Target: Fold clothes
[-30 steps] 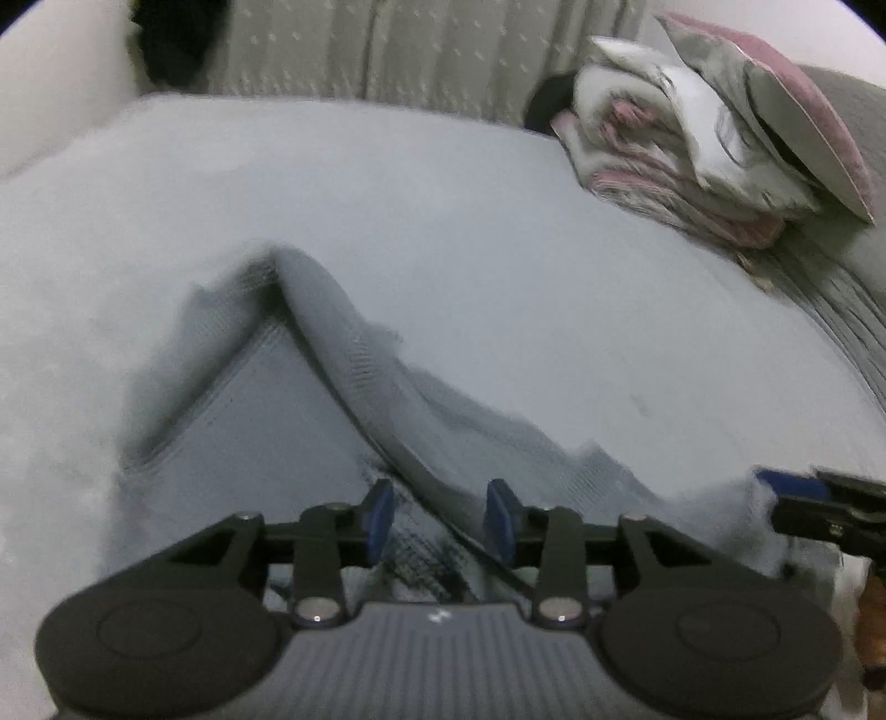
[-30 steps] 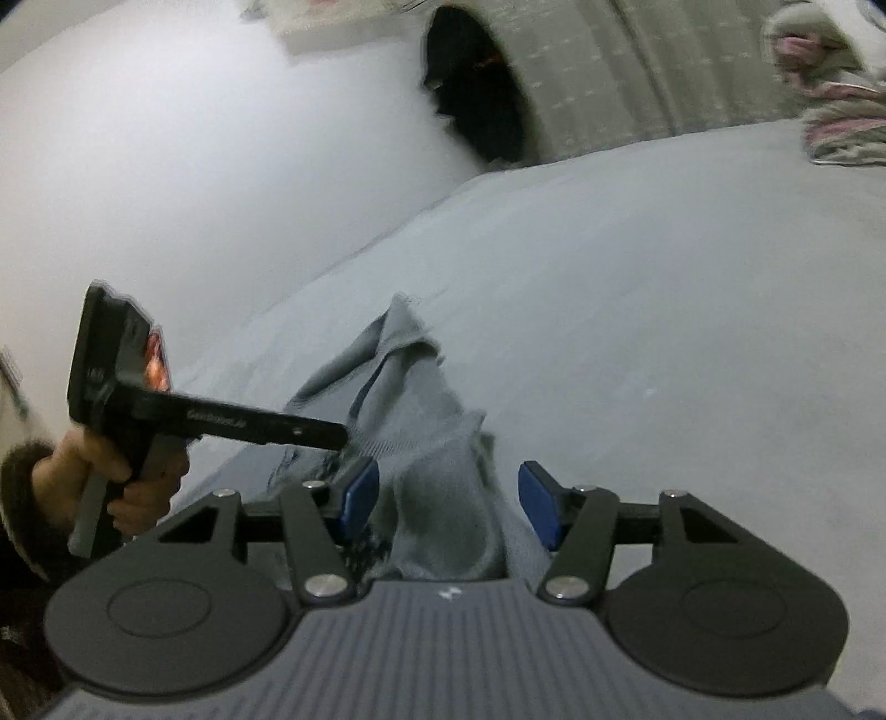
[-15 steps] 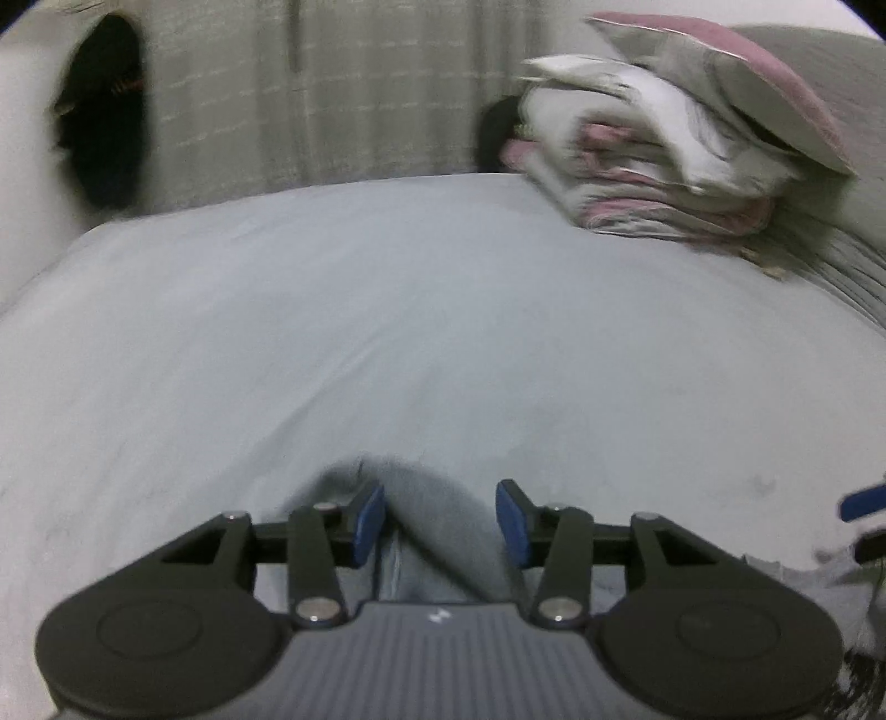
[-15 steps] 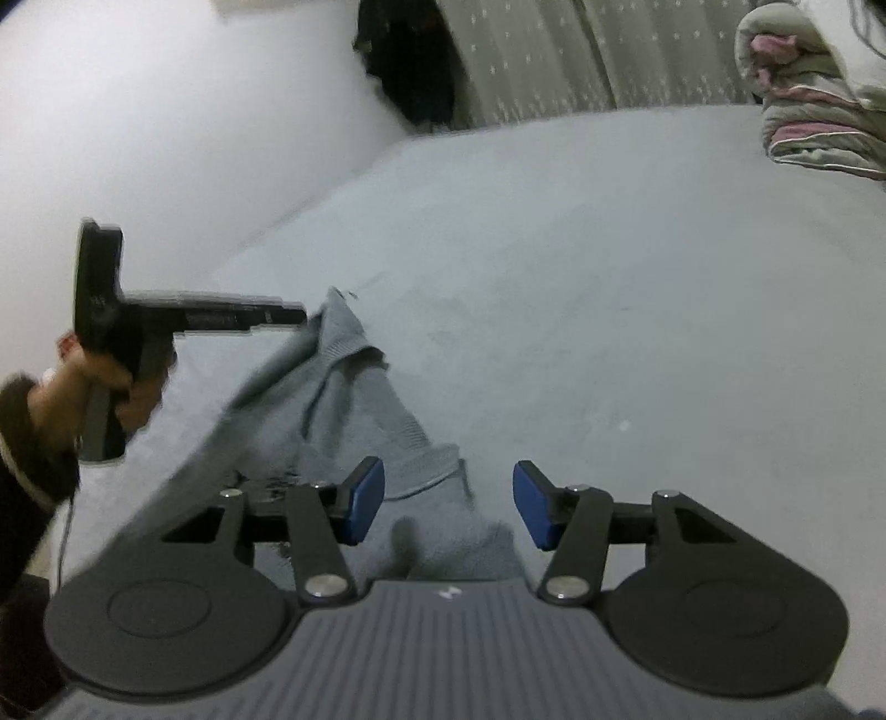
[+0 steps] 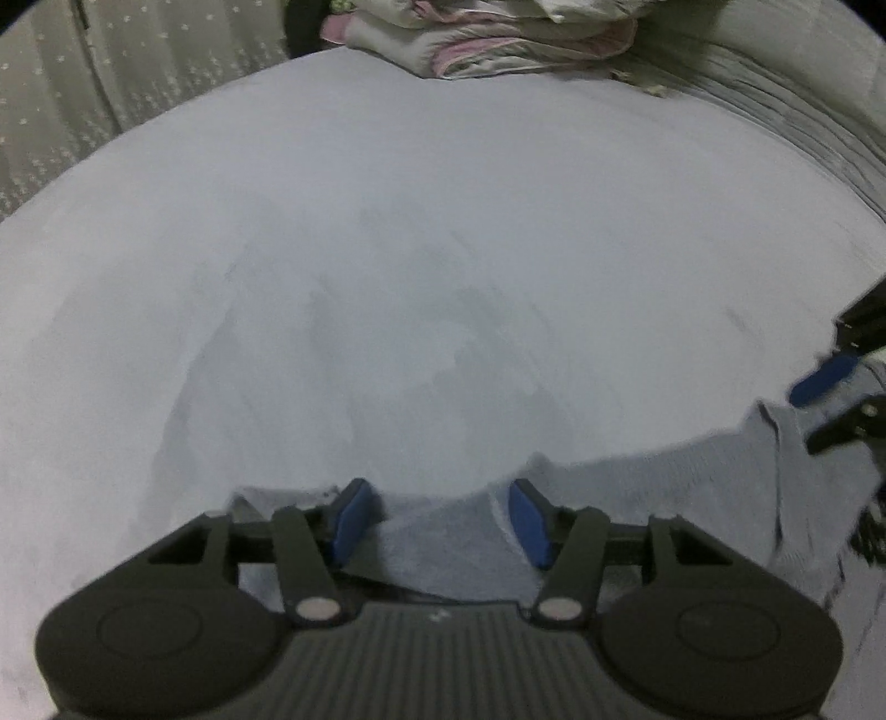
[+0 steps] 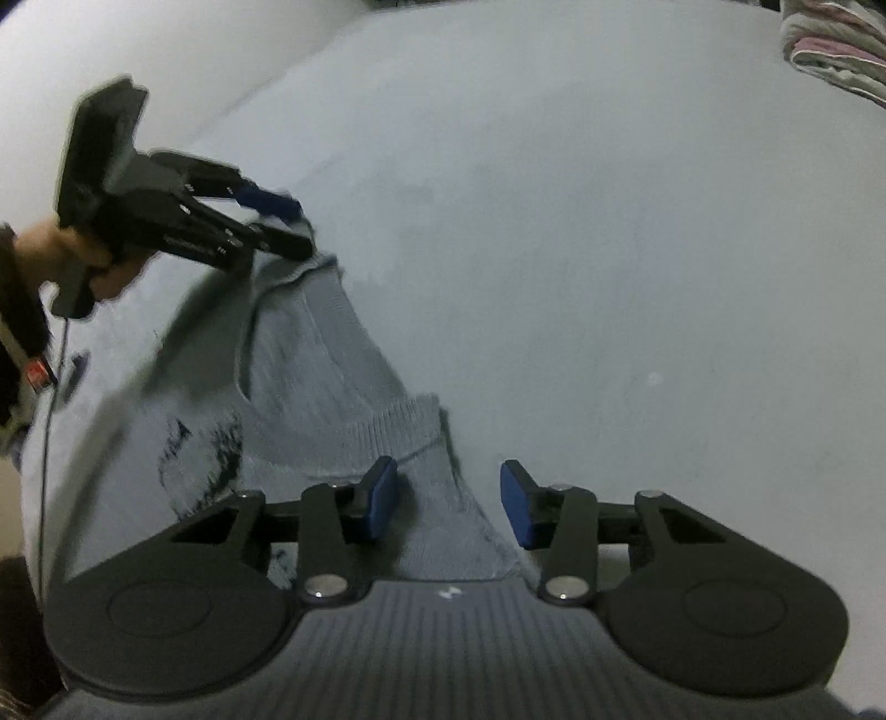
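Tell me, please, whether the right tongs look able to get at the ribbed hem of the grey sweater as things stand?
Probably yes. The ribbed hem lies flat on the bed just ahead and left of the right tongs, whose jaws are closing with sweater cloth between them. Nothing covers the hem; the left tongs are farther off.

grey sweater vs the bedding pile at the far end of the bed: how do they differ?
1. Colour: the grey sweater is plain knit with a dark print; the bedding pile is white and pink.
2. State: the grey sweater lies loose and rumpled, not yet folded; the bedding pile is folded into stacked layers.
3. Place: the grey sweater is at the near edge, the bedding pile at the far end.
Both rest on the bed.
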The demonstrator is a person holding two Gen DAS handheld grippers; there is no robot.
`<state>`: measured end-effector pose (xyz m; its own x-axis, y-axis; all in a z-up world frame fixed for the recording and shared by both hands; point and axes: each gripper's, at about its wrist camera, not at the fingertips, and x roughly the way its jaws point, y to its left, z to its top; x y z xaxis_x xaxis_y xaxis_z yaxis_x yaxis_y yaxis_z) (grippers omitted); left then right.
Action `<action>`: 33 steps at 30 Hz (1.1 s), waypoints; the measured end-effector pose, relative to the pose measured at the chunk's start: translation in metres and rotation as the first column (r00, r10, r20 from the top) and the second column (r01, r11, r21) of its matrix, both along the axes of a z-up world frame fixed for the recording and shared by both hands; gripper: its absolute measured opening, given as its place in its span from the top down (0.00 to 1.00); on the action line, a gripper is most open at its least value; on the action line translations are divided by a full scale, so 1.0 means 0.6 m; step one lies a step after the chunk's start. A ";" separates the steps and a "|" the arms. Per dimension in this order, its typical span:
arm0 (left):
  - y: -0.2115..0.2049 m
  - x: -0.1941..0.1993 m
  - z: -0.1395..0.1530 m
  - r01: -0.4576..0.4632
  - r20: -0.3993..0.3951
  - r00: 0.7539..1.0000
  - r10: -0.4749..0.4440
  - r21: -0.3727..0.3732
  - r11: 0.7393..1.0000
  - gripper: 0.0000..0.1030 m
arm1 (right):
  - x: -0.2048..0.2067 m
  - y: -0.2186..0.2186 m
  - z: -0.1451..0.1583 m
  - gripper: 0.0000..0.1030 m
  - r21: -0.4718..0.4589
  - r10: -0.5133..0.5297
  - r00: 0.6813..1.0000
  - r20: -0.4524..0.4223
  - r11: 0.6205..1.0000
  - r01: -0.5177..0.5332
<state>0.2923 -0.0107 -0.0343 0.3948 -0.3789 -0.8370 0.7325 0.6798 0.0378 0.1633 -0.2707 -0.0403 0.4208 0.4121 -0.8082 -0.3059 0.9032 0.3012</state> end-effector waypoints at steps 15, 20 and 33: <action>0.014 -0.011 0.008 -0.092 0.147 0.980 0.130 -0.245 0.965 0.96 | -0.013 0.026 0.037 0.93 -0.194 -0.062 0.968 0.244 0.975 0.111; -0.036 0.016 0.010 -0.173 0.241 0.936 0.255 -0.314 0.934 0.97 | 0.025 0.001 0.039 0.93 -0.255 -0.169 0.928 0.332 0.931 0.261; -0.134 0.069 -0.074 -0.308 0.322 0.875 0.362 -0.207 0.928 0.97 | 0.151 -0.050 -0.033 0.94 -0.345 -0.248 0.890 0.382 0.855 0.387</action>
